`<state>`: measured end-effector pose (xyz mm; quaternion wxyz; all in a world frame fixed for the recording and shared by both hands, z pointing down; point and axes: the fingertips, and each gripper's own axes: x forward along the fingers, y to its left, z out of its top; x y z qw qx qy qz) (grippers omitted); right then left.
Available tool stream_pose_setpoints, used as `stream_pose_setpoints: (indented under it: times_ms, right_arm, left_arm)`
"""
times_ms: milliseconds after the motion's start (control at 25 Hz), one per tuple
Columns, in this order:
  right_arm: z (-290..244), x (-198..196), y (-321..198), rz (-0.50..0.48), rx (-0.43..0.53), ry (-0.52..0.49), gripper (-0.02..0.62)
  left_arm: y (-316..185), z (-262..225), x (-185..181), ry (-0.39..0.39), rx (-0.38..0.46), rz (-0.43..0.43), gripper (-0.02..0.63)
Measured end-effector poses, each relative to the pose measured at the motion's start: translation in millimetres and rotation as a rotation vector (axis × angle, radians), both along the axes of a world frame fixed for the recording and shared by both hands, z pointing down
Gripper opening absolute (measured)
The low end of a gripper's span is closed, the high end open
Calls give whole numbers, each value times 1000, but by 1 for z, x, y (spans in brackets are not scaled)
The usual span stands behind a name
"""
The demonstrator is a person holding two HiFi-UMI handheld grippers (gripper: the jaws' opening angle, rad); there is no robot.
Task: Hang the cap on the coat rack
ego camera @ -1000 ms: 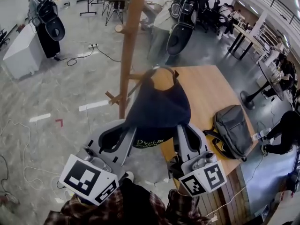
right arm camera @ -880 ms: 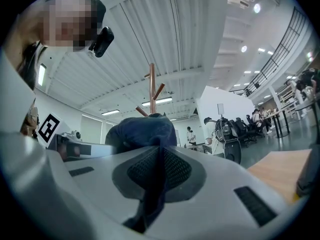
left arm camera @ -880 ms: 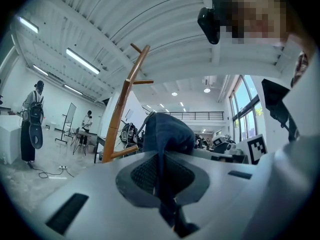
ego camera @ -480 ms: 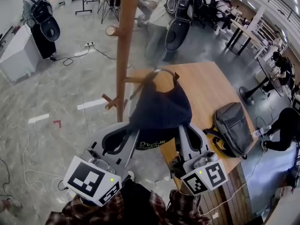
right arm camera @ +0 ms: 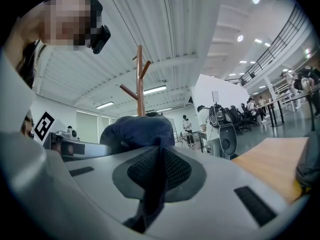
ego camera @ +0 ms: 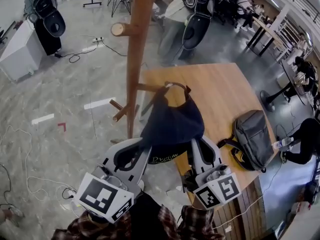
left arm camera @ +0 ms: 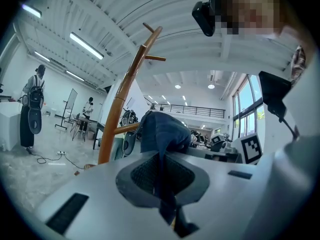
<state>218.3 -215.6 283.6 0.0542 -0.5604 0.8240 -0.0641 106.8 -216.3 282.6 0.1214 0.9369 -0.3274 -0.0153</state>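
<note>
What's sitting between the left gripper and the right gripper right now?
The dark blue fabric cap spans the gap between the left gripper and the right gripper, each shut on its edge. The head view shows this.

This is a big open hall, half lab, half office. Cables (ego camera: 74, 59) trail over the polished stone floor (ego camera: 75, 99), and people sit at desks (ego camera: 263, 30) on the far right. A railed gallery (right arm camera: 272, 51) and strip lights (left arm camera: 86, 45) hang under a high white ceiling.
</note>
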Motion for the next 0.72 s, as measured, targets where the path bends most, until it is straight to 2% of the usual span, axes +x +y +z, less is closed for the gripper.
stream_pose_setpoints:
  times_ms: [280,720]
  right_arm:
    - [22,3,-12,-20,-38,-13,23]
    - [54,-14,-45,-66,-93,-17,23]
  left_arm:
    - [-8,19,4,-25,-31,-22,21]
    - [-28,53,-11,-46,-73,-63,21]
